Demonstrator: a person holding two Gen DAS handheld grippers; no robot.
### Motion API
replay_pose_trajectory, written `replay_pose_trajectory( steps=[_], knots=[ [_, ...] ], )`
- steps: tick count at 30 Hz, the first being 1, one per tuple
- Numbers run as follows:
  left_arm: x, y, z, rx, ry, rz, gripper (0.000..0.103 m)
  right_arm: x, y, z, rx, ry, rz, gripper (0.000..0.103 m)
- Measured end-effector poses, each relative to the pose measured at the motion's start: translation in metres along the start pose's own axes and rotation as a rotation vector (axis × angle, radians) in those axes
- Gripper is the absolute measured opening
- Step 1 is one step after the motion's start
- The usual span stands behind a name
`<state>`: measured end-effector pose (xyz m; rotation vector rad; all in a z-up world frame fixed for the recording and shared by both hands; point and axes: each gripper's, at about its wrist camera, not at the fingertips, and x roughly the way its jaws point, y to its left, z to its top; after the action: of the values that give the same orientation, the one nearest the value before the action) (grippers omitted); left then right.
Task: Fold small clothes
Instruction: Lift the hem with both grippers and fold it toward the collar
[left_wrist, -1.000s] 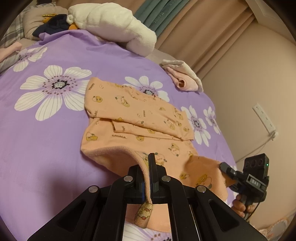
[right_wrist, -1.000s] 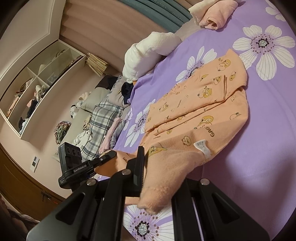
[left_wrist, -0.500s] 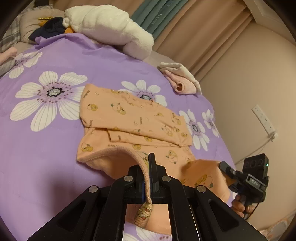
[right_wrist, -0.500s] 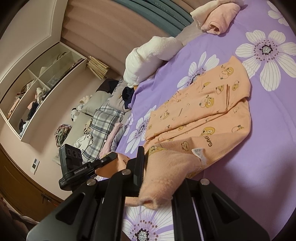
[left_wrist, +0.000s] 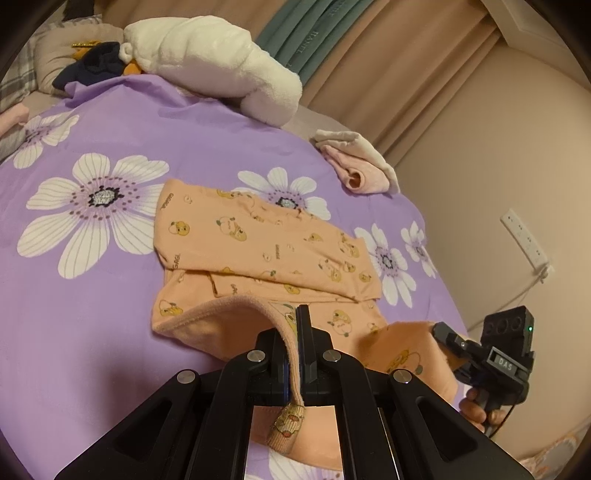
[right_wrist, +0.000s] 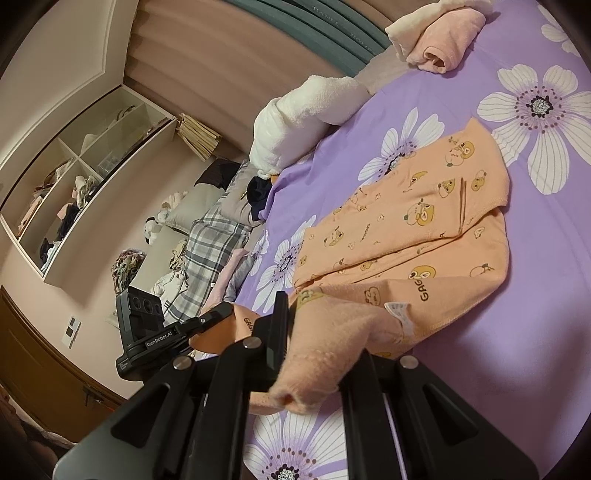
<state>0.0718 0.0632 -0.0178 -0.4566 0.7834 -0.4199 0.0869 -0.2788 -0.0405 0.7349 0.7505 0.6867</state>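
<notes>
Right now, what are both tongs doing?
Left tongs: closed on a corner of the orange garment.
Right tongs: closed on another corner of the same garment, lifted off the purple bedspread.

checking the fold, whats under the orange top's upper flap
A second orange layer of the orange top lies under it, on the purple sheet. How far that layer runs beneath stays hidden.

A small peach garment (left_wrist: 266, 243) printed with cartoon fruit lies partly folded on the purple flowered bedspread (left_wrist: 74, 295), its near edge lifted.
</notes>
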Motion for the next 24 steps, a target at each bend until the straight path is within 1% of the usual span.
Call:
replay_pose_trajectory(
  steps=[24],
  knots=[
    [0.010,-0.001,0.011,0.002,-0.002,-0.005,0.001,0.010,-0.008,0.008,0.013,0.002,-0.010,0.008]
  ],
)
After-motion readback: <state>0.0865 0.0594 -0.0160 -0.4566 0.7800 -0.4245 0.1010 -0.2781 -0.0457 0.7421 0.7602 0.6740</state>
